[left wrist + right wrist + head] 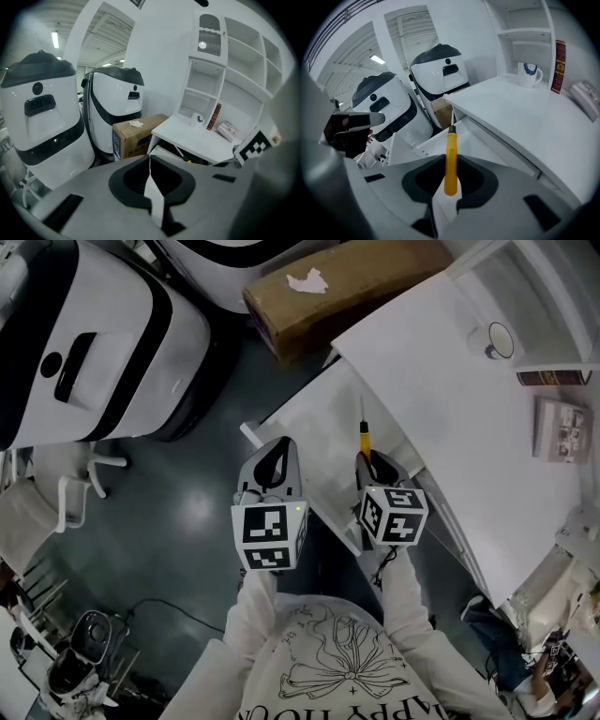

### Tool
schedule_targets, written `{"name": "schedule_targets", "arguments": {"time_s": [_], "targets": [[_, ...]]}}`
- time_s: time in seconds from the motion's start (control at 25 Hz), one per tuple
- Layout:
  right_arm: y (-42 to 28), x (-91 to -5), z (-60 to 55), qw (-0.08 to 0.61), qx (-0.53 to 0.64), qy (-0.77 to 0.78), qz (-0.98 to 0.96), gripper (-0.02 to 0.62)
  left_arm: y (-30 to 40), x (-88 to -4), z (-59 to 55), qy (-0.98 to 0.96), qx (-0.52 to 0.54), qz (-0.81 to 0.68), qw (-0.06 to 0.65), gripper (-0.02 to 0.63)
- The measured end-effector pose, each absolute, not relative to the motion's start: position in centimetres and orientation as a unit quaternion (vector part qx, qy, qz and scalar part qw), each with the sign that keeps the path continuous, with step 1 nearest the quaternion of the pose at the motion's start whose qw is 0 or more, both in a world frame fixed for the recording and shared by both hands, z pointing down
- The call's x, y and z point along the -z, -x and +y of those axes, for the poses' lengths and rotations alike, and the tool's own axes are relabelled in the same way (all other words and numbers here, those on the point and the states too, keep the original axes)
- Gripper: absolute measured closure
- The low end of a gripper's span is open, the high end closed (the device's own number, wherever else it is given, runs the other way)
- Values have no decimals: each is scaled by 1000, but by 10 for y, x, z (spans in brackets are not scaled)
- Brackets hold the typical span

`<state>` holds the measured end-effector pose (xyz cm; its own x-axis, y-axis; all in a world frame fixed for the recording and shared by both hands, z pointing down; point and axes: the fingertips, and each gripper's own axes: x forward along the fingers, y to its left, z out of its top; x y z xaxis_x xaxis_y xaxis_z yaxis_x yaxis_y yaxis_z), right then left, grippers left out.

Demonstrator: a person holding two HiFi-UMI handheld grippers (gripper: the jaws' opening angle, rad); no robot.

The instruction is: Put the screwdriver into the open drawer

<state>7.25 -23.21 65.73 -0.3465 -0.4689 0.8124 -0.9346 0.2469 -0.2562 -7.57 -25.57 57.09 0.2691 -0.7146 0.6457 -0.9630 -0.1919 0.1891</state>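
A screwdriver point(364, 439) with a yellow handle point(450, 159) and a thin metal shaft is clamped in my right gripper point(372, 463), shaft pointing away from me. It hangs over the open white drawer point(314, 418) that sticks out from under the white desk point(441, 381). In the right gripper view the shaft tip lies above the drawer's inside point(440, 140). My left gripper point(278, 448) hovers just left of it, over the drawer's left edge; its jaws meet along a seam point(150, 164) with nothing between them. The right gripper's marker cube point(255, 146) shows at the left gripper view's right edge.
On the floor beyond the drawer stands a cardboard box point(328, 292), with two white-and-black machines point(94, 343) to its left. On the desk are a mug point(500, 340), a red book point(553, 378) and a packet point(561, 427). A shelf unit point(220, 70) rises behind the desk.
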Motion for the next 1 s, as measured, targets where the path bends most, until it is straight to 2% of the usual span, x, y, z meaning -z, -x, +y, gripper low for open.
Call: {"name": "schedule_targets", "arguments": {"time_s": [1.0], "targets": [[-72, -803, -203, 382, -472, -447, -657, 523, 77, -626, -245, -725, -237, -557, 327, 600]]}}
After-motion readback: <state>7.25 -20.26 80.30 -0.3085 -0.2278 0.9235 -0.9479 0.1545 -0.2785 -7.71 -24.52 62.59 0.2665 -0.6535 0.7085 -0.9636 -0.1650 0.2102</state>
